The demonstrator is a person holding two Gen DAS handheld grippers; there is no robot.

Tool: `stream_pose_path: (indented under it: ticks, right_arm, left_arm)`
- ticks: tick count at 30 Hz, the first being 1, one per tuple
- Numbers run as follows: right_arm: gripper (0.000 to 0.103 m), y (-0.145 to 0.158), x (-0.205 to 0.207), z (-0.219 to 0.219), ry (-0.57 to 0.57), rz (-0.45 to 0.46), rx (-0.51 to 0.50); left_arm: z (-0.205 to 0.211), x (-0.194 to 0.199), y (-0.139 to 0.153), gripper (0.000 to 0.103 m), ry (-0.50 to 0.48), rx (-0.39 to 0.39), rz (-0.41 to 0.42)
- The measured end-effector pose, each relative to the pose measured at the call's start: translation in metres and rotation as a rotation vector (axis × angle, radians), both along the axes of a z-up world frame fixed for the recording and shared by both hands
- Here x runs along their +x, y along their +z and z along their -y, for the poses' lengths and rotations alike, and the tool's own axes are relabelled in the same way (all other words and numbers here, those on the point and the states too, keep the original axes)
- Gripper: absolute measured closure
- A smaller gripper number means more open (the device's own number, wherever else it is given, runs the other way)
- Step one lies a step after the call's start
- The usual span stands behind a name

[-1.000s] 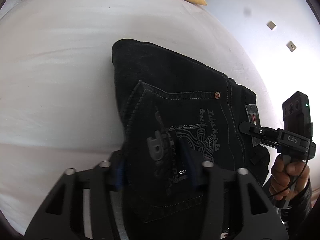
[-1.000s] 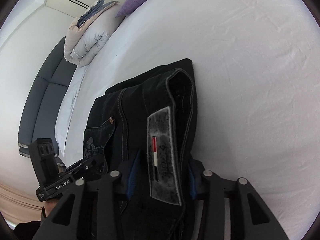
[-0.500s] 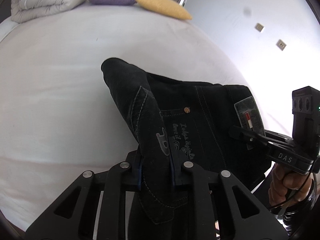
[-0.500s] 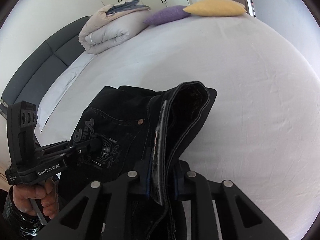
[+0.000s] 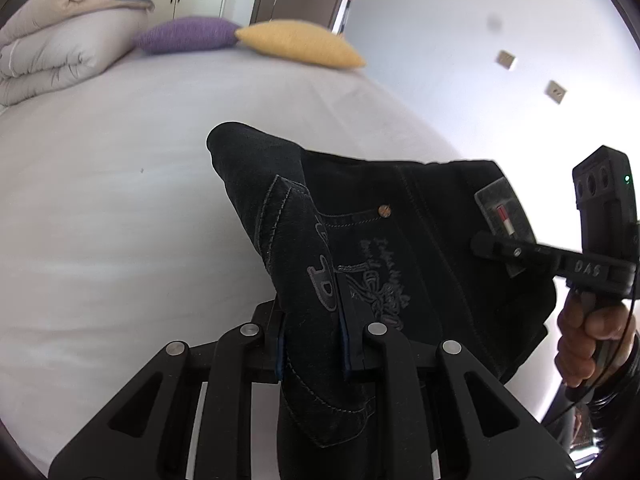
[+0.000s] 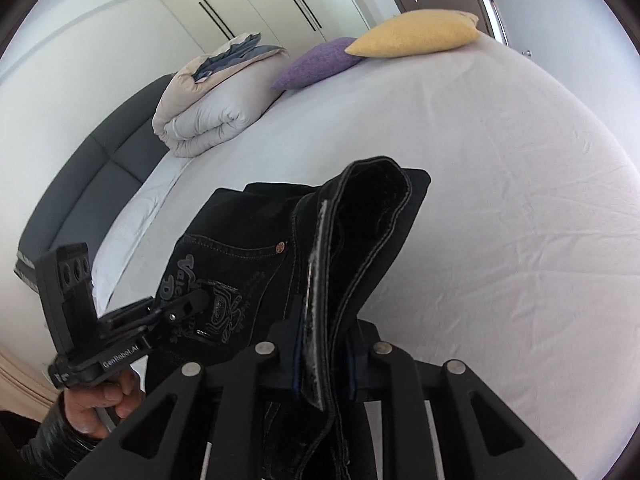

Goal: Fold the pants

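The black jeans (image 5: pixel 400 216) are lifted off the white bed (image 5: pixel 120 208), their waist end raised between both grippers. My left gripper (image 5: pixel 312 344) is shut on the pocket side of the jeans. My right gripper (image 6: pixel 324 352) is shut on the waistband side with the grey label (image 6: pixel 316 264). In the left wrist view the right gripper (image 5: pixel 496 248) shows at the right, clamped by the label (image 5: pixel 504 216). In the right wrist view the left gripper (image 6: pixel 192 304) shows at the left, on the embroidered pocket (image 6: pixel 216 292). The legs hang out of sight below.
A folded beige duvet (image 6: pixel 208 108), a purple cushion (image 6: pixel 320 62) and a yellow cushion (image 6: pixel 416 34) lie at the far end of the bed. A dark headboard (image 6: pixel 88 184) runs along the left. A white wall with sockets (image 5: pixel 556 90) stands to the right.
Both grippers closed on the jeans' waist end and lifted it off the bed. The views have tilted up, bringing the cushions and duvet into sight.
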State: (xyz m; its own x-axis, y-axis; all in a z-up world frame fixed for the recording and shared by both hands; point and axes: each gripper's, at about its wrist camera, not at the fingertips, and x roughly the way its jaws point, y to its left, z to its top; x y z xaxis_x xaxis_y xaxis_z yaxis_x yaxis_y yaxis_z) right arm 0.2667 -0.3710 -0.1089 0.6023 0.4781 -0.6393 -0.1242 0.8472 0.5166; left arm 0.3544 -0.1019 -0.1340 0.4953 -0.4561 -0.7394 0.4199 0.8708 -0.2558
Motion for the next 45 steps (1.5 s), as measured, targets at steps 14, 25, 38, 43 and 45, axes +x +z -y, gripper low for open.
stream_pose_path:
  ticks: [14,25,38,43,45]
  right_arm:
    - [0.062,-0.076,0.014,0.048,-0.055,-0.092,0.155]
    - [0.037,-0.025,-0.081,0.035,-0.230,0.024,-0.050]
    - [0.000,0.103,-0.234,-0.003,-0.450,0.546,-0.334]
    - [0.000,0.151,-0.282,-0.007,-0.513,0.669,-0.420]
    - [0.000,0.170,-0.298,-0.007,-0.530,0.708,-0.424]
  left_arm:
    - [-0.013,0.032,-0.071,0.049,0.072,-0.022,-0.100]
    - [-0.024,-0.096,-0.012,0.018,0.160,0.174,0.229]
    - [-0.008,-0.287,0.133,0.000,0.339,0.331,0.825]
    - [-0.031,-0.307,0.170,0.000,0.374,0.188,0.739]
    - [-0.037,-0.311,0.177,0.000,0.400,0.163,0.685]
